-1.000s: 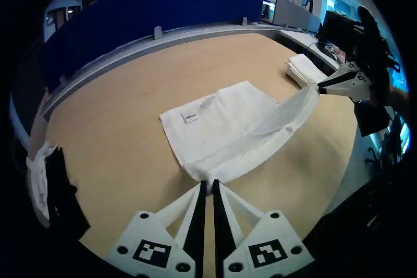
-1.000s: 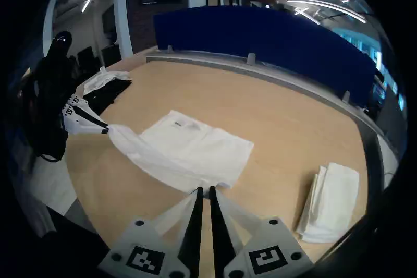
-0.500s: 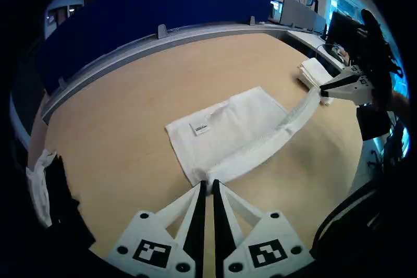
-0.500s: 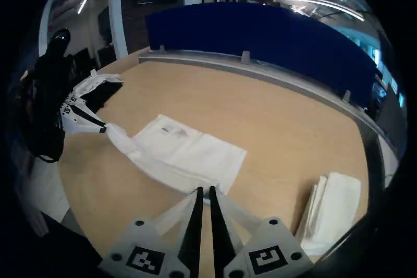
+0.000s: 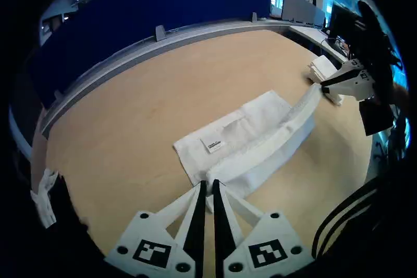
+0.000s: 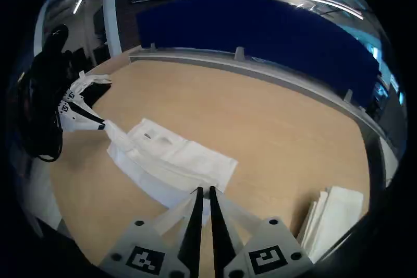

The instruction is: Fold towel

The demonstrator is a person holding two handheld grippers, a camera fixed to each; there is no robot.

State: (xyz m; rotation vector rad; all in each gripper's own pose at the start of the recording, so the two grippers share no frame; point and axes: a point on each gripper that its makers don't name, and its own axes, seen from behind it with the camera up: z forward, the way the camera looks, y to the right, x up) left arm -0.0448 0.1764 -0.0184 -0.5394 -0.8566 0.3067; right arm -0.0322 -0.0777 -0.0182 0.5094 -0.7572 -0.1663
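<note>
A white towel [image 5: 250, 132] [image 6: 172, 155] lies on the wooden table [image 5: 130, 116], its near long edge lifted and doubled over the rest. A label tag [image 5: 212, 145] shows on the lower layer. My left gripper [image 5: 207, 185] is shut on one corner of the raised edge. The right gripper [image 6: 203, 191] is shut on the other corner. In the left gripper view the right gripper [image 5: 324, 85] holds its corner at the far right. The right gripper view has the left gripper [image 6: 100, 124] at the far left, a gloved hand behind it.
A stack of folded white towels [image 5: 324, 68] [image 6: 333, 215] rests near the table's right edge. Black and white cloths [image 5: 48, 200] [image 6: 91, 84] lie at the left end. A blue divider [image 5: 146, 12] [image 6: 250, 27] runs along the far side.
Both grippers have carried the lifted towel edge forward across the towel. The flat part showing has shrunk and the raised edge now lies over the middle.
</note>
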